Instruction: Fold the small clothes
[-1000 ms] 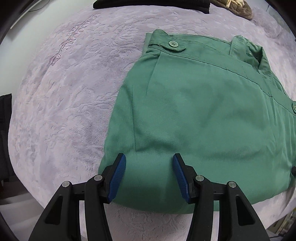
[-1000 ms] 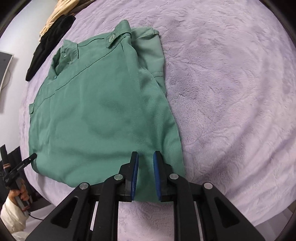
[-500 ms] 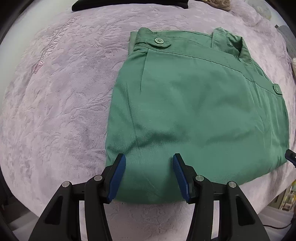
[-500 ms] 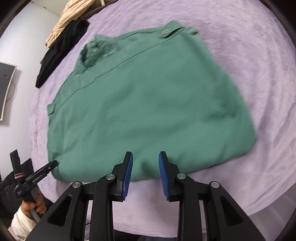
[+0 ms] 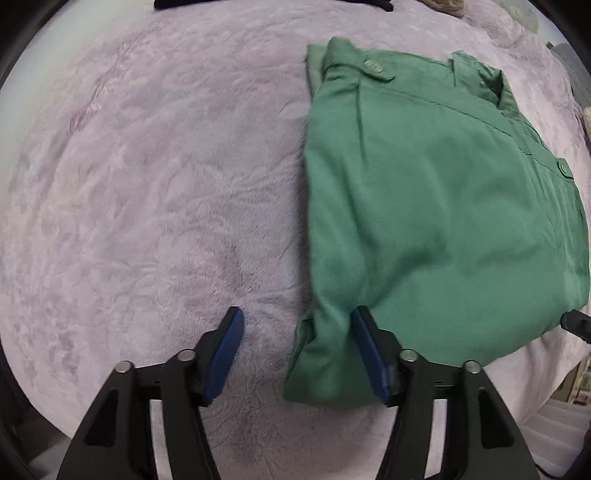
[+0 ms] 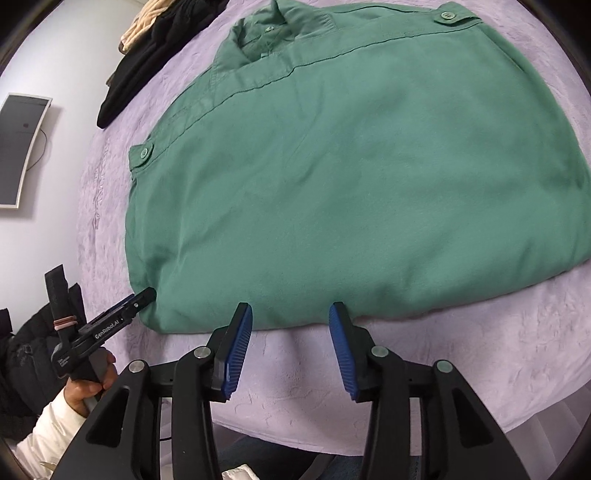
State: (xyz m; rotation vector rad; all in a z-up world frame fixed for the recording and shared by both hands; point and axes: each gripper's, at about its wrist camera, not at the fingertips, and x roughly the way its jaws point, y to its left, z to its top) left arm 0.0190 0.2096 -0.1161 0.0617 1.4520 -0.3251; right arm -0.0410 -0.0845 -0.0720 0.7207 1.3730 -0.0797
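A green buttoned shirt [image 6: 332, 166] lies folded flat on a lilac blanket [image 5: 147, 184], collar at the far side. In the left wrist view my left gripper [image 5: 297, 332] hovers at the near left corner of the shirt [image 5: 424, 221]. Its jaws are opening, and that corner lies between them beside the right pad [image 5: 369, 350], not pinched. My right gripper [image 6: 290, 332] sits at the middle of the shirt's near edge, jaws opening, with only blanket and the hem's rim between the pads. The left gripper [image 6: 110, 321] also shows there, held by a hand in a white sleeve.
Black clothing [image 6: 147, 55] and a beige garment [image 6: 140, 29] lie at the blanket's far edge. A flat panel [image 6: 18, 147] hangs on the wall to the left. A dark bag [image 6: 22, 350] sits below the near left edge. The right gripper's tip [image 5: 576, 323] pokes in.
My left gripper slid left along the near hem to the shirt's corner and widened. My right gripper moved from the shirt's right corner to mid-hem and went from nearly shut to open.
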